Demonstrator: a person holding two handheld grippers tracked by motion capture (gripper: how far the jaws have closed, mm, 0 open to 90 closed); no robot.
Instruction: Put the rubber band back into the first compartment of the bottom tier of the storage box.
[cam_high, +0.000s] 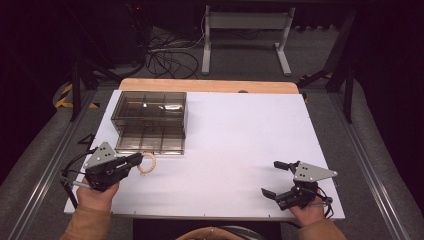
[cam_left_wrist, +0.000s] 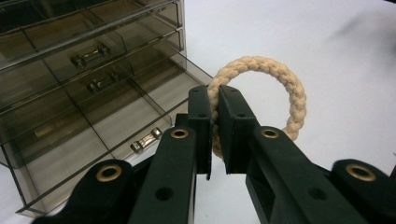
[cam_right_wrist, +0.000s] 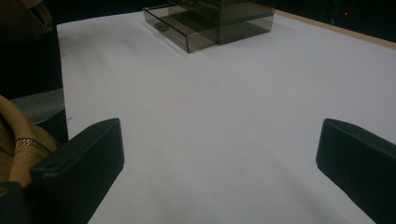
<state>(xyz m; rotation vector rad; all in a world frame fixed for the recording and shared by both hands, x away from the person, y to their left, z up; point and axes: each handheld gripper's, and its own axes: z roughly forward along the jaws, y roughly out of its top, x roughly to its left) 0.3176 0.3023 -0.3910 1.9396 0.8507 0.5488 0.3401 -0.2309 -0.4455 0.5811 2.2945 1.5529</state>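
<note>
Left gripper (cam_high: 136, 161) — jaws pinched tight on a rope ring (cam_left_wrist: 261, 95), just beside the drawer box (cam_high: 150, 120), bottom drawer (cam_left_wrist: 93, 154) pulled out. Right gripper (cam_high: 272, 179) — jaws spread wide, holding nothing, above the white table (cam_high: 240, 140).

Bright, evenly lit white table (cam_high: 240, 150), dark surroundings, soft shadows, slightly blurry pictures.

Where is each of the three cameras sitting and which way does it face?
High view: above the person's side, looking forward and down on the white table; both hands, left tongs, right tongs.
Left gripper view: on the left tongs, jaws shut on the rope ring, drawer box beyond.
Right gripper view: on the open right tongs, facing across the table.
Shared: all three show the drawer box.
</note>
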